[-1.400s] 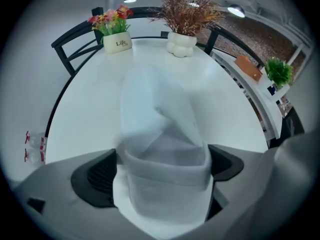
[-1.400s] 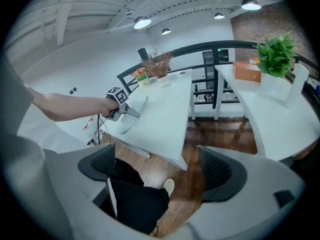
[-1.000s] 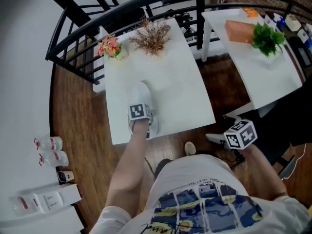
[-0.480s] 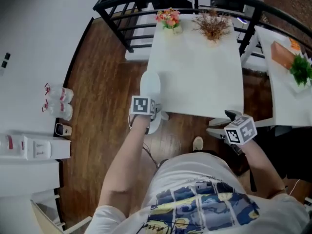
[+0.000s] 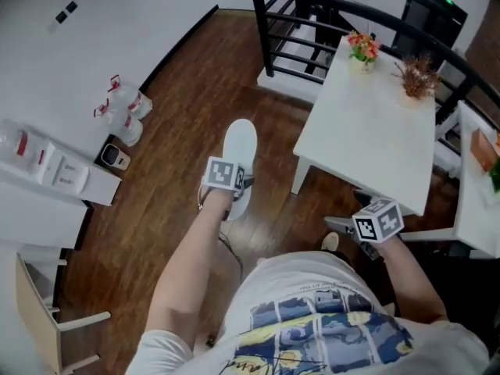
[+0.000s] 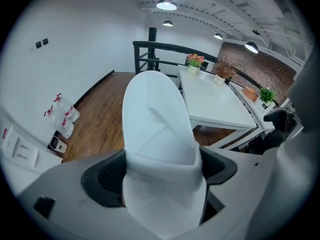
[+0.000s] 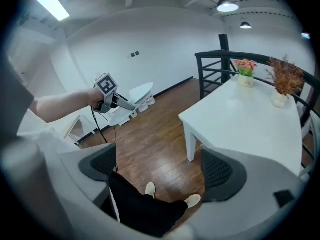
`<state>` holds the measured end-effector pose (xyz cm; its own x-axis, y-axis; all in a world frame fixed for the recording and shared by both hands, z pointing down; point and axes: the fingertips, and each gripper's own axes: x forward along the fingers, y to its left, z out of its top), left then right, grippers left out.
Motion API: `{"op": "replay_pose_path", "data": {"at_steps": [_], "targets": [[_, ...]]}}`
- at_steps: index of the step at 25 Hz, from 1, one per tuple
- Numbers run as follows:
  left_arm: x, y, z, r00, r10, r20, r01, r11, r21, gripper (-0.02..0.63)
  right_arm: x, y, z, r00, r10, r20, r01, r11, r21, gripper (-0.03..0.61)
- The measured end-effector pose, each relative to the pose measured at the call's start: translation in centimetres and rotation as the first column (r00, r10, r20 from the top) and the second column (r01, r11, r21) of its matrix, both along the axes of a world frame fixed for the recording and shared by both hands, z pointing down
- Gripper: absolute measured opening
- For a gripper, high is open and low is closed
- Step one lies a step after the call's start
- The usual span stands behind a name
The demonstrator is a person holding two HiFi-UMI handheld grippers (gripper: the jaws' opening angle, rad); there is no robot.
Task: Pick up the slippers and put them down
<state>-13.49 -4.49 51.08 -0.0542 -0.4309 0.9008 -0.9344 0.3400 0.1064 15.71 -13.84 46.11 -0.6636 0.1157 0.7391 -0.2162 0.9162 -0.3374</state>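
Floor (image 5: 180, 131): brown wood, two white worktops (image 5: 367, 131) near you.
Slipper (image 6: 155, 119): one, white, gripped in your left gripper (image 6: 160, 174)'s jaws.
Right gripper (image 7: 160, 169): your jaws wide, empty.

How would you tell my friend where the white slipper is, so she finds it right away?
Find the big white table on the brown wooden floor. Just left of it in the head view, the left gripper pinches the slipper above the floor. Unlike the red-labelled bottles by the wall, it is plain white, long and rounded.
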Motion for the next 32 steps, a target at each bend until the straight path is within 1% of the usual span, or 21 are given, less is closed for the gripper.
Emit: {"op": "replay_pose_path", "data": {"at_steps": [5,8,10,14,17,20,22,24,26,27,29,32], "targets": [[-6.6,9.8,0.8,0.994,-0.112,-0.003,0.112,0.994,0.003,0.443,-7.2,6.6,0.6,0.997,-0.082,-0.011,0.082,0.996,0.032,0.541],[-9.8,14.8,2.6,0.982,-0.186,-0.019,0.186,0.982,-0.01,0.443,-11.1,9.8,2.4,0.991,-0.13,-0.039,0.131,0.991,0.027,0.541],[-11.6,17.6,4.5,0.969,-0.243,-0.042,0.242,0.97,-0.025,0.443,-13.5,11.7,4.1,0.981,-0.18,-0.072,0.181,0.983,0.017,0.541],[-15.7,20.3,8.5,0.935,-0.344,-0.084,0.342,0.939,-0.043,0.443,-19.2,12.6,6.9,0.957,-0.264,-0.119,0.266,0.964,0.006,0.541],[-19.2,21.2,11.7,0.912,-0.4,-0.093,0.396,0.916,-0.056,0.443,-24.9,12.0,9.9,0.951,-0.287,-0.115,0.287,0.958,-0.021,0.541],[-22.3,21.6,15.4,0.877,-0.468,-0.11,0.459,0.883,-0.099,0.443,-30.7,10.1,14.3,0.947,-0.294,-0.129,0.291,0.956,-0.038,0.541],[-24.9,21.4,18.4,0.855,-0.507,-0.11,0.492,0.86,-0.133,0.443,-34.8,8.5,17.5,0.945,-0.293,-0.148,0.288,0.956,-0.052,0.541],[-27.6,20.8,22.1,0.833,-0.542,-0.114,0.525,0.838,-0.149,0.443,-38.4,7.1,21.7,0.944,-0.281,-0.174,0.273,0.959,-0.07,0.54],[-29.3,20.5,26.6,0.807,-0.576,-0.129,0.555,0.815,-0.169,0.443,-41.0,6.3,26.6,0.941,-0.27,-0.205,0.255,0.962,-0.095,0.535],[-30.0,20.3,29.2,0.798,-0.587,-0.136,0.563,0.807,-0.176,0.443,-42.2,5.9,29.1,0.941,-0.261,-0.217,0.243,0.964,-0.106,0.534],[-31.4,19.4,34.6,0.794,-0.59,-0.148,0.564,0.805,-0.183,0.443,-44.8,4.9,34.0,0.947,-0.23,-0.224,0.208,0.971,-0.117,0.534],[-32.9,17.7,43.8,0.804,-0.573,-0.16,0.544,0.817,-0.193,0.443,-47.2,3.6,42.1,0.959,-0.164,-0.23,0.141,0.984,-0.11,0.534]]}}
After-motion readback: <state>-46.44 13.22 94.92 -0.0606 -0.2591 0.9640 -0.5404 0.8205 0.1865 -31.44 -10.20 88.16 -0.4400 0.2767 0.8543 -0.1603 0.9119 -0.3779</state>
